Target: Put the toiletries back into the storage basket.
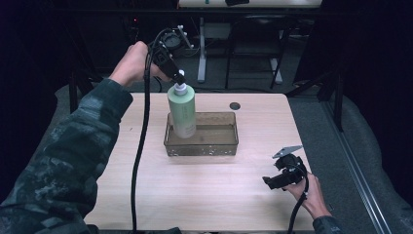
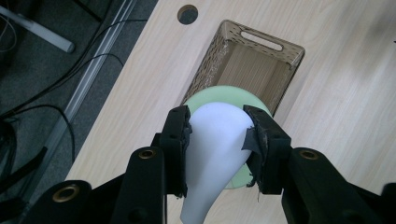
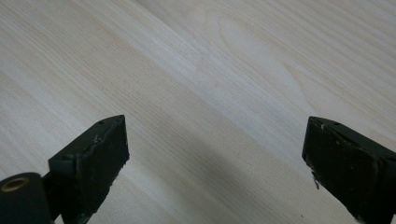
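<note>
Right gripper [image 1: 271, 181] idle near us, jaws apart over bare table [image 1: 204, 195].
We've got left gripper [image 1: 179, 74] clamped on green bottle's [image 1: 182, 111] white pump [image 2: 215, 149], bottle upright in brown basket [image 1: 229, 144]; release left.

No legible text, brand, number or sign found, faint print on green bottle [image 1: 182, 111] too blurred to read, bench [image 1: 214, 190] unmarked

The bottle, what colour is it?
Pale green bottle with a white pump top, clearest in the high view.
</note>
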`<state>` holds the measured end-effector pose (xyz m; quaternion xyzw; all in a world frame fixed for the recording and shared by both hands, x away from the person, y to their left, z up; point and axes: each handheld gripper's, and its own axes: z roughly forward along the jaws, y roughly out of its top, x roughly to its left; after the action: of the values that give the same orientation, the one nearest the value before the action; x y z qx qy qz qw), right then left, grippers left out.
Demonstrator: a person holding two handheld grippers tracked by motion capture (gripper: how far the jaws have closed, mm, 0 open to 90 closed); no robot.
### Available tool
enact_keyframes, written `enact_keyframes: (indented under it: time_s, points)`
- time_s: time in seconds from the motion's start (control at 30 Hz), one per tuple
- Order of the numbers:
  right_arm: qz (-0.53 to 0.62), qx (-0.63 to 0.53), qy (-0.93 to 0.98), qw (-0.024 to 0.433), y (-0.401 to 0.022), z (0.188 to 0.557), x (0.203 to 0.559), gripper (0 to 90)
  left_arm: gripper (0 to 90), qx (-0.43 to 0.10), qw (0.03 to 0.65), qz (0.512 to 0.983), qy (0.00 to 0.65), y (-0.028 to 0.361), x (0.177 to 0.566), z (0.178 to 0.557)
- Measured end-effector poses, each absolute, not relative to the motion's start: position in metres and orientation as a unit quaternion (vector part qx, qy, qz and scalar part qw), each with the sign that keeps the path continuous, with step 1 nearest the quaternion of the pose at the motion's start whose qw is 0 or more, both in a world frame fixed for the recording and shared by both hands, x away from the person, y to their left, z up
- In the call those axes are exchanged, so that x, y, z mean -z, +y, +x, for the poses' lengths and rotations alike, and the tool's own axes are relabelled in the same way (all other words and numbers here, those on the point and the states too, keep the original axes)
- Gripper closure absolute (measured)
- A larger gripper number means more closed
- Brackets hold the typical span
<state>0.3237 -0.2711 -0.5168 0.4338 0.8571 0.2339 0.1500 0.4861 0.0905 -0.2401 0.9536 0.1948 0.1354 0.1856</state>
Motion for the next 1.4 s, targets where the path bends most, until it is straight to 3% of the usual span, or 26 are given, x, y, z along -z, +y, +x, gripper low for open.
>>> enact_keyframes:
  time_s: [1.4]
  points:
    - [0.435,-0.219,0.860,0.150,-0.270,0.324,0.520,0.0,62.6,-0.099,0.173,0.957,0.210,0.105,0.289,0.494]
